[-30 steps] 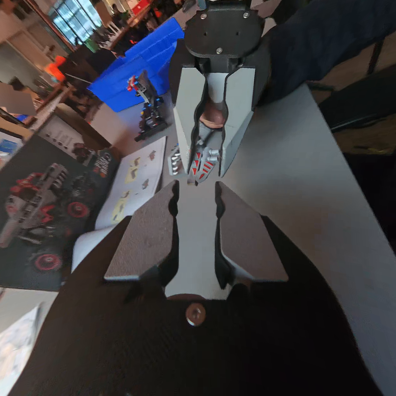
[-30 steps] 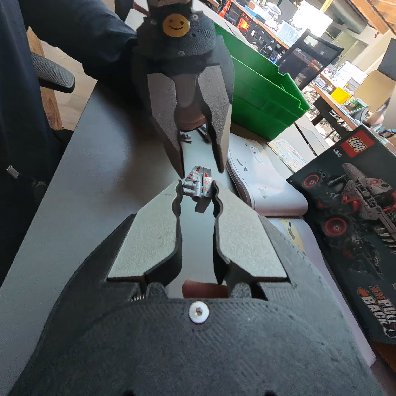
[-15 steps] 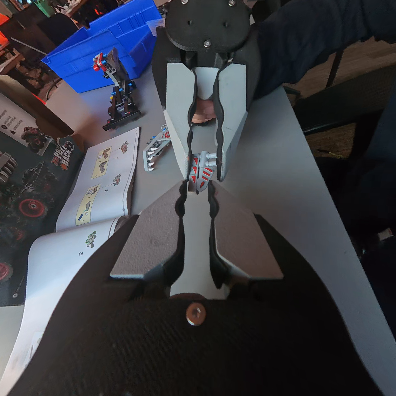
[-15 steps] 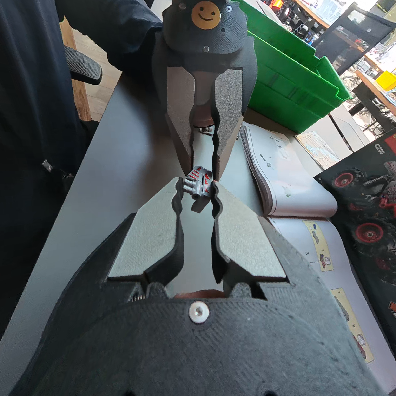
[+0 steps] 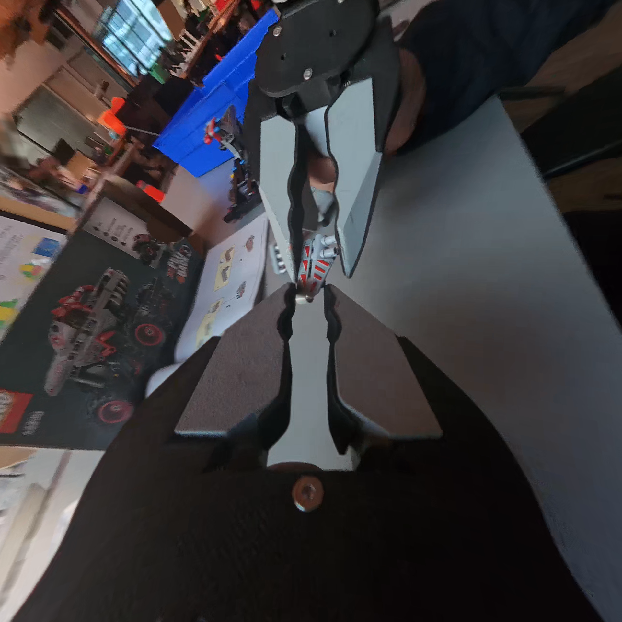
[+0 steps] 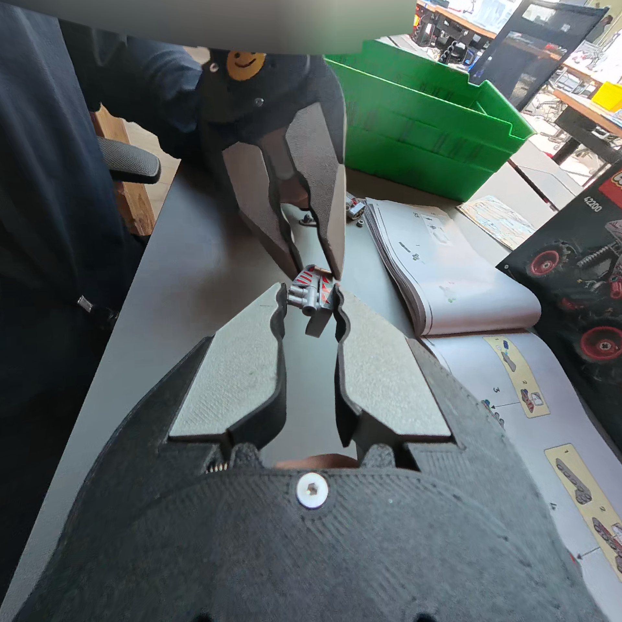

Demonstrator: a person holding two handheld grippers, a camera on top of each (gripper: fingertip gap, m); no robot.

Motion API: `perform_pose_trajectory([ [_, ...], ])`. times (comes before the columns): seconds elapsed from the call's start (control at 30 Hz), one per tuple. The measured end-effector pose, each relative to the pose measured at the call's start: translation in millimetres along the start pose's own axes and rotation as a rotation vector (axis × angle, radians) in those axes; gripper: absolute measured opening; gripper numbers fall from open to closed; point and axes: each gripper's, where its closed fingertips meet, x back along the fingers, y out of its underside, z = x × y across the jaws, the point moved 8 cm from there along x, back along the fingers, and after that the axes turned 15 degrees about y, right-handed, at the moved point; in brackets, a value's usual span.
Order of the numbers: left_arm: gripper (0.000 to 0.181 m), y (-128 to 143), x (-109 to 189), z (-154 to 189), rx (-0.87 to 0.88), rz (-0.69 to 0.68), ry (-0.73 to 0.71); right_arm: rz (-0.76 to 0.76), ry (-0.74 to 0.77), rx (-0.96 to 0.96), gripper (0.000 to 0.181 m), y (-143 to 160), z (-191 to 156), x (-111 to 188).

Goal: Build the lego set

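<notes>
the right gripper is clenched on a small grey lego piece with red stripes, holding it above the grey table. the left gripper faces it tip to tip, its fingers narrowly apart just at the piece's end; whether they grip it cannot be told. beside them lies an open instruction booklet, then the set's box. farther off stand a green bin and a blue bin.

I see the grey piece with red stripes pinched at my right tool's tips, pins pointing left, its tail hanging back between the fingers.
</notes>
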Motion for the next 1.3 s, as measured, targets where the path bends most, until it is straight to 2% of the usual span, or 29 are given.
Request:
perform_pose_trajectory([
  [0.1,0.009,0,1,5,-0.221,-0.116,-0.142,0.011,-0.025,-0.072,0.032,-1,2,1],
  [0.17,0.007,0,-1,7,-0.302,-0.170,-0.190,0.019,-0.034,-0.109,0.039,-2,4,2],
  [0.2,0.007,-1,-1,8,-0.314,-0.168,-0.196,0.017,-0.025,-0.124,0.036,-1,6,2],
  [0.23,0.007,-3,-1,9,-0.326,-0.168,-0.207,0.016,-0.022,-0.136,0.024,-1,7,2],
  [0.4,0.007,-6,-4,9,-0.456,-0.254,-0.328,0.024,0.021,-0.126,0.024,-2,9,3],
  [0.73,0.006,-11,-7,11,-0.459,-0.259,-0.341,0.005,0.057,-0.026,0.024,-6,4,3],
  [1.07,0.005,-16,-5,15,-0.493,-0.220,-0.356,0.052,-0.010,-0.061,0.024,-10,3,9],
  [1.3,0.006,-10,-9,12,-0.453,-0.278,-0.347,0.000,0.019,-0.115,0.024,-5,7,2],
])
